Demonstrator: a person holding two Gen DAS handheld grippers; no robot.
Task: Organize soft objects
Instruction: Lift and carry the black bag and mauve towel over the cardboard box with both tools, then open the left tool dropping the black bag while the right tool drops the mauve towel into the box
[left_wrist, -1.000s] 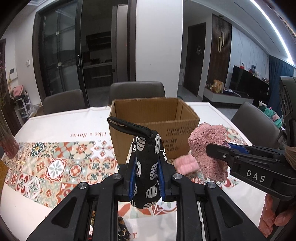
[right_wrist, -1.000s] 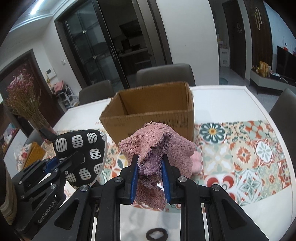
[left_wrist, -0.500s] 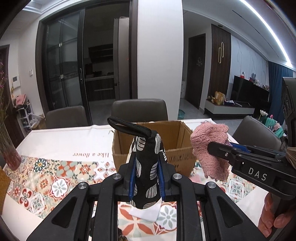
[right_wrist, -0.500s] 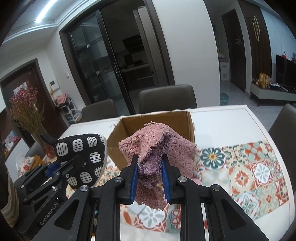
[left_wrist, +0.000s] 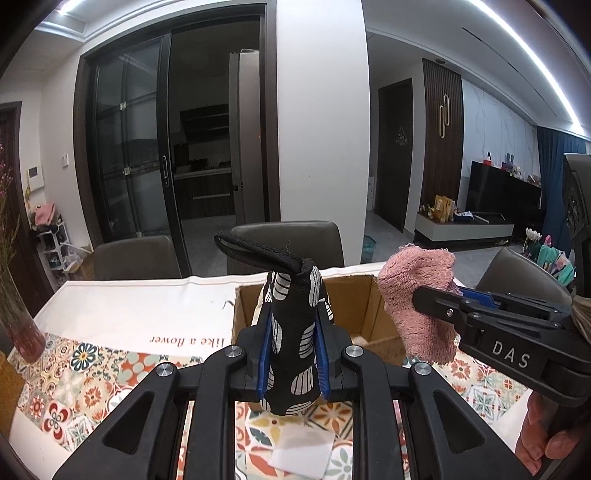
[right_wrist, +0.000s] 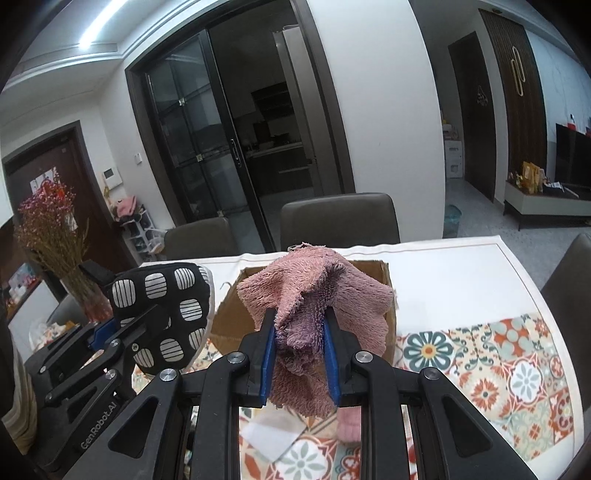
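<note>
My left gripper (left_wrist: 293, 354) is shut on a black oven mitt with white patches (left_wrist: 295, 332), held upright above the table; the mitt also shows in the right wrist view (right_wrist: 166, 306). My right gripper (right_wrist: 299, 354) is shut on a pink fluffy towel (right_wrist: 314, 295), which also shows in the left wrist view (left_wrist: 417, 295). Both are raised in front of an open cardboard box (left_wrist: 354, 306) on the table; the box also shows in the right wrist view (right_wrist: 229, 325). A small pink soft item (right_wrist: 349, 424) lies on the table below the towel.
The table carries a patterned cloth (right_wrist: 498, 369). A white paper square (left_wrist: 301, 448) lies near the front. A vase of dried flowers (right_wrist: 55, 251) stands at the left. Dark chairs (right_wrist: 340, 221) line the far side, and another chair (left_wrist: 517, 273) stands at the right.
Both grippers have risen with their loads, so the box and table now sit lower in view and I look down into the box opening.
</note>
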